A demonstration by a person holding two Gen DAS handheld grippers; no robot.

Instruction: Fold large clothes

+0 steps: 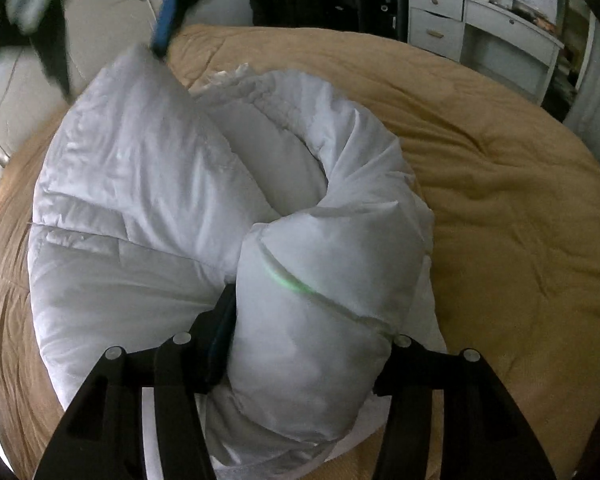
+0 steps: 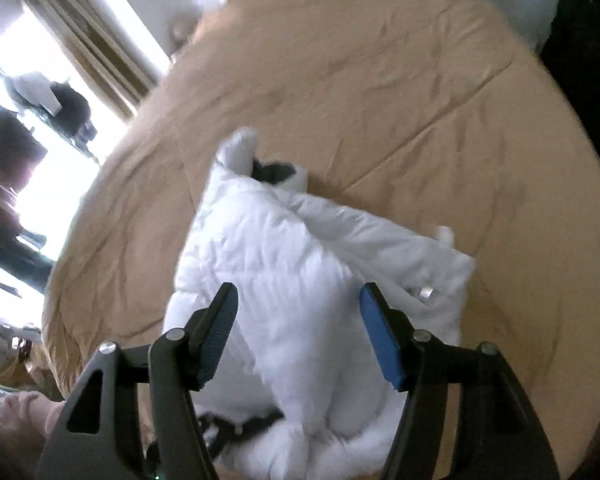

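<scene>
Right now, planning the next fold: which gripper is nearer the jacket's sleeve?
Left. The sleeve lies between the left gripper's fingers; the right gripper is open over the jacket's body, clear of the sleeve.

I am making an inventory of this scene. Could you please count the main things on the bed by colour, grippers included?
White: 1, the puffy jacket
Tan: 1, the bed cover
Black with blue pads: 2, the left gripper and the right gripper
Total: 4
</scene>
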